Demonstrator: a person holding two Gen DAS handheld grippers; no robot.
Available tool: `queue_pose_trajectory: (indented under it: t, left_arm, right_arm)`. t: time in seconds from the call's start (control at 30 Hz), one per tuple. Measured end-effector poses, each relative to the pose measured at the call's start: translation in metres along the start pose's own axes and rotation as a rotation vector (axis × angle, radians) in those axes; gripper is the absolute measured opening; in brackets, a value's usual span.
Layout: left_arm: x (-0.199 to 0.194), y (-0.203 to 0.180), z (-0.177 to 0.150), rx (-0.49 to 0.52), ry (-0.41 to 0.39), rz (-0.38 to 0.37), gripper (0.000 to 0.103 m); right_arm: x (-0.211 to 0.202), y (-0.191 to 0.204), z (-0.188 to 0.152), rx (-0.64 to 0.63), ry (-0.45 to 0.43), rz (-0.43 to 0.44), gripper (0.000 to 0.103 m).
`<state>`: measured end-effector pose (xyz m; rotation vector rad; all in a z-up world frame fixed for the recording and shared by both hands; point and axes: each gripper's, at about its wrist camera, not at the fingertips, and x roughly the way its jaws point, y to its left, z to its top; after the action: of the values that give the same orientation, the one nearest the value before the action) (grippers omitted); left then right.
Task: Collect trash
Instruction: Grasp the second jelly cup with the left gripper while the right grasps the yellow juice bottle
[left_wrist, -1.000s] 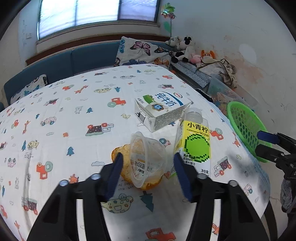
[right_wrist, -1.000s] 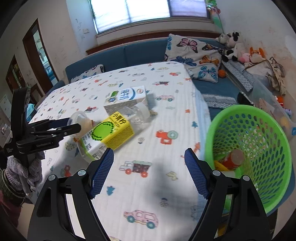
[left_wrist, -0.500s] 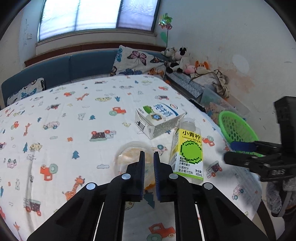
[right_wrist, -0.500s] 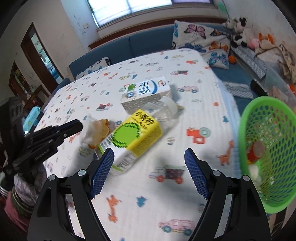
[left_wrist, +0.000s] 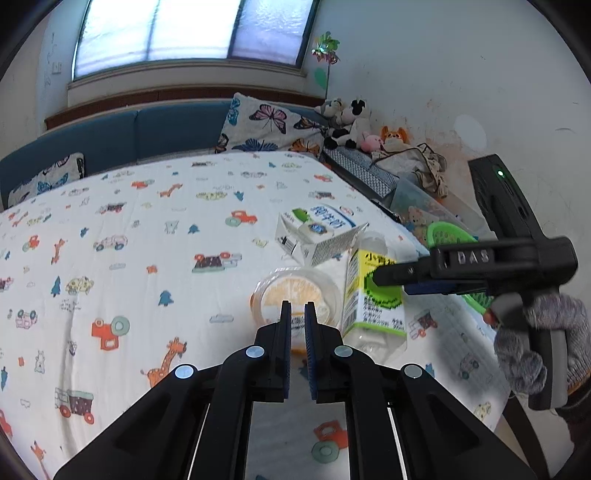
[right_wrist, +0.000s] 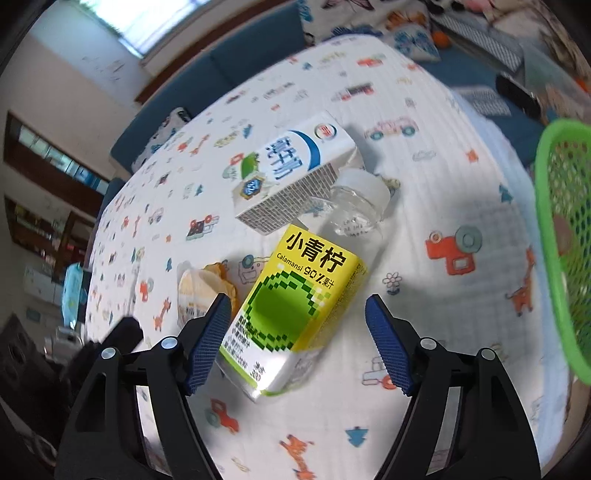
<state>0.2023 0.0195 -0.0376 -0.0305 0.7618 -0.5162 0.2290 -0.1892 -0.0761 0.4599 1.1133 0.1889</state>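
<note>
The left gripper (left_wrist: 297, 314) has its blue-padded jaws clamped on the rim of a clear plastic cup with orange residue (left_wrist: 295, 291), on the cartoon-printed white tablecloth (left_wrist: 147, 236). The right gripper (right_wrist: 299, 332), jaws apart and just now narrowing slightly, hovers over a clear bottle with a yellow-green label (right_wrist: 295, 306), without touching it. A white-and-blue milk carton (right_wrist: 291, 173) lies against the bottle's neck. A green mesh basket (right_wrist: 546, 206) stands beyond the table's edge.

Milk carton (right_wrist: 291, 173) against bottle (right_wrist: 295, 295)
</note>
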Motion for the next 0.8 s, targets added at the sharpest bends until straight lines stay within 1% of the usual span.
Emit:
queue_pose_trajectory:
  t: [0.1,0.13,0.17,0.2,0.27,0.3,0.37,0.43,0.47,0.5,0.6,0.67,0.8]
  left_arm:
    - [0.0,0.006,-0.003,-0.005,0.007,-0.008,0.015]
    - [0.0,0.007,-0.004,-0.003,0.013,-0.007,0.023]
    - [0.0,0.007,-0.005,-0.001,0.016,-0.006,0.039]
    - [0.0,0.007,-0.006,0.002,0.015,0.003,0.053]
    - [-0.003,0.005,-0.006,0.026,0.005,0.009,0.056]
    - [-0.002,0.004,-0.006,0.043,0.01,0.004,0.063]
    - [-0.001,0.0,-0.006,0.078,0.011,0.013,0.072]
    - [0.001,-0.002,-0.004,0.112,0.016,0.013,0.074]
    - [0.003,-0.004,-0.003,0.122,0.021,0.013,0.076]
    - [0.006,-0.004,-0.001,0.128,0.029,0.006,0.079]
    - [0.016,-0.004,0.003,0.144,0.056,-0.022,0.083]
    - [0.022,-0.005,0.004,0.163,0.072,-0.025,0.086]
    - [0.035,-0.006,0.009,0.189,0.1,-0.052,0.087]
  right_arm:
    - [0.008,0.0,0.003,0.04,0.029,-0.004,0.075]
    - [0.011,0.0,0.004,0.056,0.044,-0.008,0.075]
    - [0.014,0.0,0.004,0.068,0.056,-0.015,0.075]
    - [0.016,0.0,0.005,0.078,0.067,-0.023,0.075]
    - [0.022,0.0,0.007,0.096,0.088,-0.036,0.075]
    - [0.025,0.0,0.007,0.107,0.096,-0.041,0.075]
    - [0.031,-0.004,0.009,0.14,0.118,-0.033,0.075]
    - [0.032,-0.005,0.011,0.15,0.122,-0.041,0.075]
    - [0.033,-0.003,0.013,0.145,0.123,-0.049,0.073]
    - [0.033,-0.002,0.014,0.138,0.125,-0.06,0.073]
    - [0.033,-0.001,0.014,0.122,0.137,-0.072,0.072]
    - [0.031,-0.001,0.013,0.107,0.14,-0.082,0.071]
    - [0.023,-0.003,0.008,0.056,0.138,-0.093,0.071]
